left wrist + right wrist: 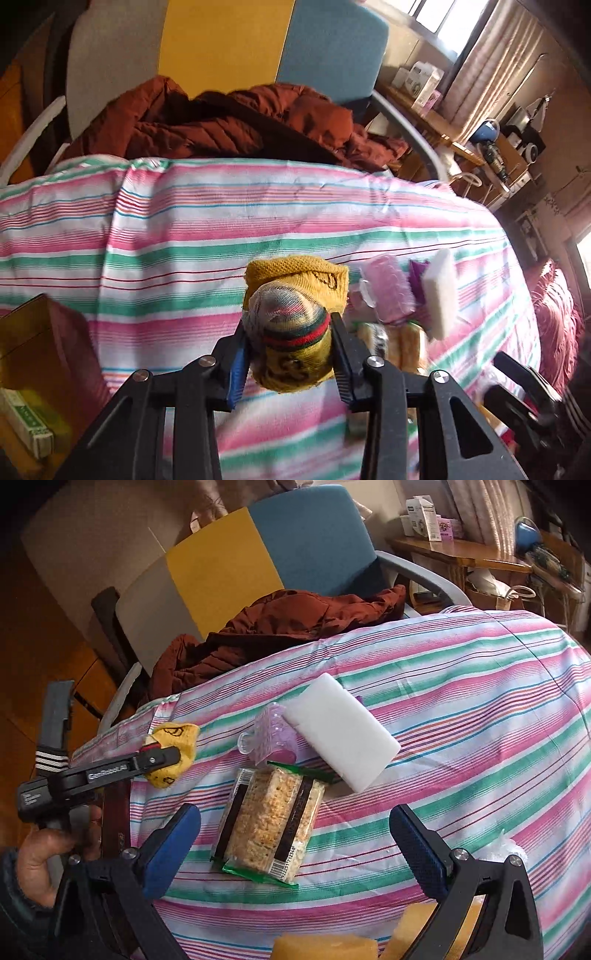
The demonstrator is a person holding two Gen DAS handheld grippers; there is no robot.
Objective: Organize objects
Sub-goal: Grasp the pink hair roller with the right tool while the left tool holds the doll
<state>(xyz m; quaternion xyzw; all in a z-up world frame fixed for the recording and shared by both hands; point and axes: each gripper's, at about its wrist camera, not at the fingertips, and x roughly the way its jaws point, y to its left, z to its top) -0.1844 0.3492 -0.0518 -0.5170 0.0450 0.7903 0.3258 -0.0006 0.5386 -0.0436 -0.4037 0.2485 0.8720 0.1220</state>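
My left gripper point(290, 354) is shut on a rolled yellow sock point(295, 317) with a red and green band, held above the striped cloth point(184, 229). It also shows in the right wrist view point(168, 764), sock point(173, 742) in its tip. My right gripper point(295, 834) is open and empty, just above a cracker packet point(266, 819). A white sponge block point(341, 731) and a small pink plastic cup point(264, 738) lie beyond the packet. In the left wrist view the block point(439, 291), the cup point(388, 288) and the packet point(402, 343) are blurred at the right.
A brown box point(40, 369) with a green-and-white carton point(26, 421) sits at the cloth's left edge. A rust-red jacket point(277, 627) lies on a chair behind. Yellow sponge pieces point(325, 947) sit at the near edge. A shelf with boxes point(428, 517) stands far right.
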